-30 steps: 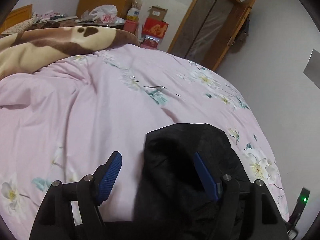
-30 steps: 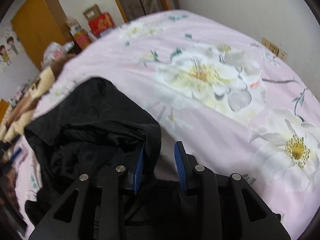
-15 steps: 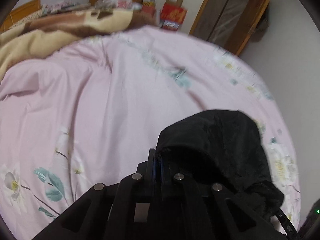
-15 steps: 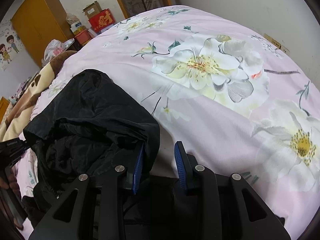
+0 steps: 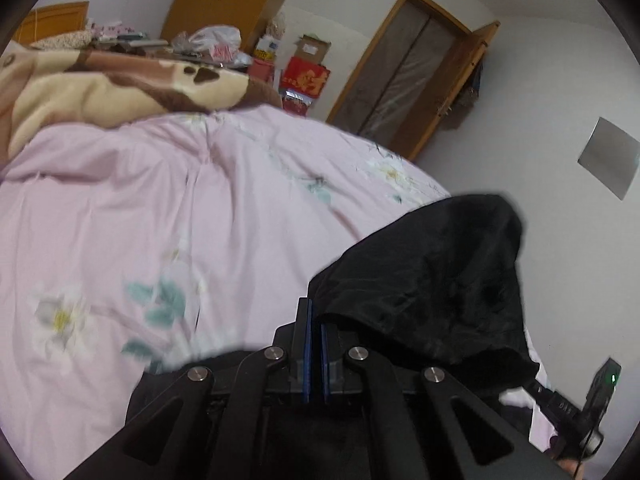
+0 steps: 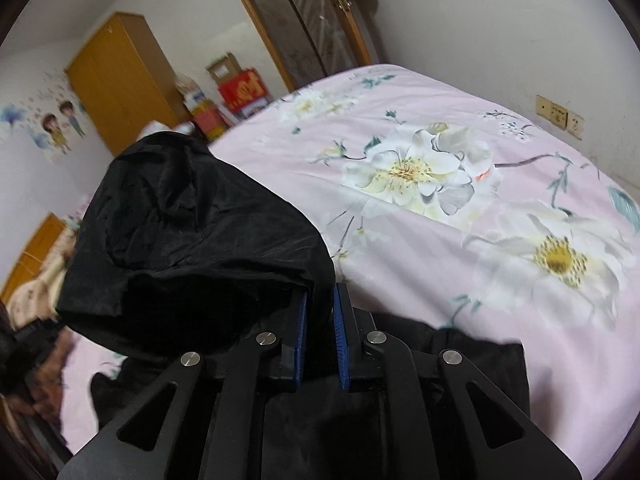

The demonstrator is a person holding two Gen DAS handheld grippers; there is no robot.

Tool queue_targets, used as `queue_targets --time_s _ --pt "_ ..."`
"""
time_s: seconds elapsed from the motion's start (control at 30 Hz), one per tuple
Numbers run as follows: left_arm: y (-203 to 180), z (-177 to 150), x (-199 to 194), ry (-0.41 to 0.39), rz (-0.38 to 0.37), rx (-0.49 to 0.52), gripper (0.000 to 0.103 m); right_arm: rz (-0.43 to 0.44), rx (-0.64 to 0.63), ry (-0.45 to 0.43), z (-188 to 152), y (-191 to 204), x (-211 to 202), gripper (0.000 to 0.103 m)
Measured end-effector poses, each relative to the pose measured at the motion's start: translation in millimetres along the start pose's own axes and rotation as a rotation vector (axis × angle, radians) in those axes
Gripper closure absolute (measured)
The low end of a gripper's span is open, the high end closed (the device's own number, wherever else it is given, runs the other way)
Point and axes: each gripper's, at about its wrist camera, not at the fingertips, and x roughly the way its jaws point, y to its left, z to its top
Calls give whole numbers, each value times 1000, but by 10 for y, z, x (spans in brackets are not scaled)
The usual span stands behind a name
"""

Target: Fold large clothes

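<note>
A black garment (image 5: 440,280) hangs bunched over a pink floral bed sheet (image 5: 160,220). My left gripper (image 5: 314,314) is shut on its edge, blue pads pressed together with the cloth coming out at their tip and draping to the right. In the right wrist view the same black garment (image 6: 192,232) bulges up to the left. My right gripper (image 6: 320,298) is closing, with a fold of the cloth pinched between its blue pads (image 6: 342,320). More black cloth (image 6: 460,356) lies under the right gripper on the sheet (image 6: 440,240).
A beige and brown blanket (image 5: 100,92) lies heaped at the far side of the bed. Boxes and bags (image 5: 304,76) stand by an orange wardrobe (image 6: 120,80) and a door (image 5: 404,76). Wall sockets (image 6: 560,116) sit above the bed's right side.
The left gripper went from wide open to shut on the garment's edge and swung sideways. The right jaws narrowed on the fold, and the garment rose off the sheet.
</note>
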Motion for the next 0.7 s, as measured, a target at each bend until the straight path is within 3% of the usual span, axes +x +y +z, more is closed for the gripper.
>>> queue_targets --time_s 0.2,0.3,0.37,0.43,0.47,0.6,0.7 --pt "276 -456 -84 100 35 -37 98 -14 75 74 -235 -202 -95 90" --pt "305 -596 -181 132 8 -36 96 -19 78 91 -308 -169 -141 90" --pt "283 -676 -327 126 -4 -4 86 -24 97 95 -324 -195 -188 88" --pt "274 -740 -494 116 30 39 47 -31 99 96 -343 -215 -248 82" --pt "283 -757 -569 117 51 50 42 -46 87 110 -359 -207 -263 78" --pt "306 -866 -801 177 26 8 40 -92 4 123 -459 -168 -340 73" --pt "197 -965 -978 168 21 14 40 -127 -47 98 -557 -102 -511 70"
